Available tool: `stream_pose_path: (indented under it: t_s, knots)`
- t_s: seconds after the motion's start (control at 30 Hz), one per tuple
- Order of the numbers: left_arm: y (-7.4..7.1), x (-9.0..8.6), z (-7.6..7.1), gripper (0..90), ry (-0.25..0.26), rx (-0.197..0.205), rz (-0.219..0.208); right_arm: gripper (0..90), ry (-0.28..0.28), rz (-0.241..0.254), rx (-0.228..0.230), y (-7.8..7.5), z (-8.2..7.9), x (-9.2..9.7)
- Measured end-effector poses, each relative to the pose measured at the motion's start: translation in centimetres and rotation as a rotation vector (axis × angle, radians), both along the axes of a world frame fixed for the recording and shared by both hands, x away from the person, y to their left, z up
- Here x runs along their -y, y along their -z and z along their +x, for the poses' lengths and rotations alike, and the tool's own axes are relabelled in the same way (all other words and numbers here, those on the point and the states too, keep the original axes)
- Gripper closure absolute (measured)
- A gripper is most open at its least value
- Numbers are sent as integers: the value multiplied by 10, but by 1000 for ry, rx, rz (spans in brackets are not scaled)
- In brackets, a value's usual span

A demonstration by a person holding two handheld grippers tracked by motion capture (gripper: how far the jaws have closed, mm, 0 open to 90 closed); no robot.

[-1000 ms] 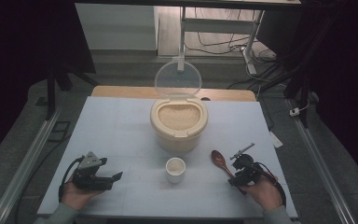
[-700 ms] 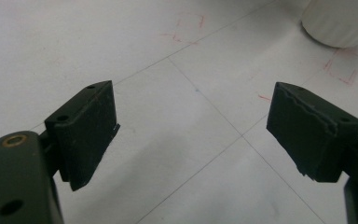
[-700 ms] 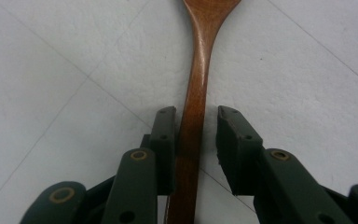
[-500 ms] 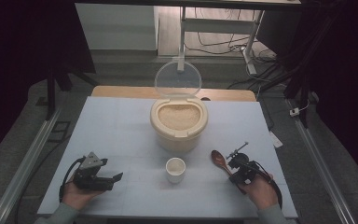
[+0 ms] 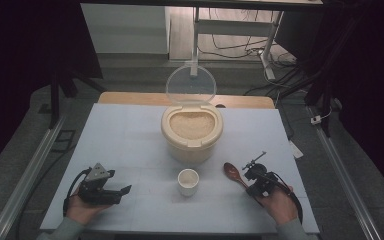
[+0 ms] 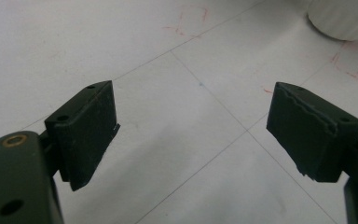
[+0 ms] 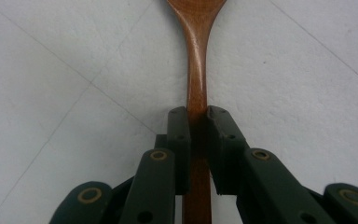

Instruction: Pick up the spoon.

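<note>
Centrally on the white table (image 5: 130,130) stands a cream rice container (image 5: 192,131) with its clear lid (image 5: 191,85) raised upright behind it; a small white cup (image 5: 188,181) sits just in front. Right hand-held gripper (image 7: 198,114) — jaws closed narrowly on the handle of a wooden spoon (image 7: 196,56), whose bowl points toward the container and lies beside the cup. Left hand-held gripper (image 6: 191,123) — jaws spread wide over bare table, holding nothing, at the near left.

Brown wooden spoon (image 5: 232,173) lies flat on the table, handle clamped between the right gripper's (image 7: 198,122) jaws
</note>
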State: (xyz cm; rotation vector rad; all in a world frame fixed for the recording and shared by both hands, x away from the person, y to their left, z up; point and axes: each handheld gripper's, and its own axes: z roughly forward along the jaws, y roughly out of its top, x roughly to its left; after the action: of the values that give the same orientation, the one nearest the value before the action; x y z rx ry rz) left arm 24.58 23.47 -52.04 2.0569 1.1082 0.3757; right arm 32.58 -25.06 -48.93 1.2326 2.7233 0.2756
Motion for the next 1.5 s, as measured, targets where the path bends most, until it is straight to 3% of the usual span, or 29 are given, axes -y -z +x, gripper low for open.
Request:
stream_pose_path:
  t_s: [0.17, 0.4, 0.43, 0.53, 0.67, 1.1, 1.23, 1.5]
  knots:
    - [1, 0, 0, 158, 1, -1, 4, 799, -12, 48, 6, -5, 0, 8]
    - [1, 0, 0, 158, -4, -1, 6, 799, -31, 131, 50, -19, -3, 18]
    - [1, 0, 0, 158, -4, -1, 7, 799, -49, 160, 61, -24, -5, 19]
    - [1, 0, 0, 158, -4, -3, 7, 799, -66, 178, 73, -28, -6, 20]
    - [1, 0, 1, 158, -2, -4, 7, 799, -115, 241, 85, -39, -11, 20]
    - [1, 0, 1, 158, 0, -3, 9, 799, -221, 320, 114, -52, -18, 10]
    - [1, 0, 1, 158, -1, -4, 9, 799, -253, 366, 116, -56, -21, 4]
    - [1, 1, 1, 158, 0, -4, 11, 799, -303, 387, 126, -60, -23, -6]
